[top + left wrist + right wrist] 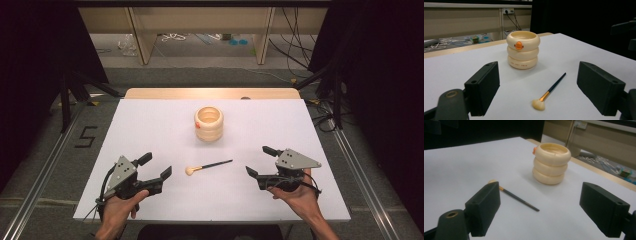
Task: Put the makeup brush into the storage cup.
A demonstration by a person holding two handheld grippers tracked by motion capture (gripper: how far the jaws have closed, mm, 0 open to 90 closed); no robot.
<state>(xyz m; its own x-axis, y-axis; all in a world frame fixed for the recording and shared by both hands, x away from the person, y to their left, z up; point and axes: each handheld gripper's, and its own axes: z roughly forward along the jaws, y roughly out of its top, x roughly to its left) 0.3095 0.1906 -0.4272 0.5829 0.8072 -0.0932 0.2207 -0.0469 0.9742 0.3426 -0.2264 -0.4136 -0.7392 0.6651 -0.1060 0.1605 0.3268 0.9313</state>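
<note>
A small brush [207,166] with a dark handle and a cream tuft lies flat on the white table [150,130], tuft toward the left. Behind it stands a cream ribbed cup [209,123] with an orange mark on its side [518,45]. My left gripper [156,167] rests at the front left, open, nothing between its jaws; the brush [550,90] lies just ahead of them. My right gripper [261,161] sits at the front right, open and empty, with the brush [520,199] and the cup [551,163] ahead of it.
The table's wooden far edge [210,93] borders a dark floor. Beyond stand wooden furniture legs [140,35] and loose cables [295,45]. Black stands [70,90] flank the table on both sides.
</note>
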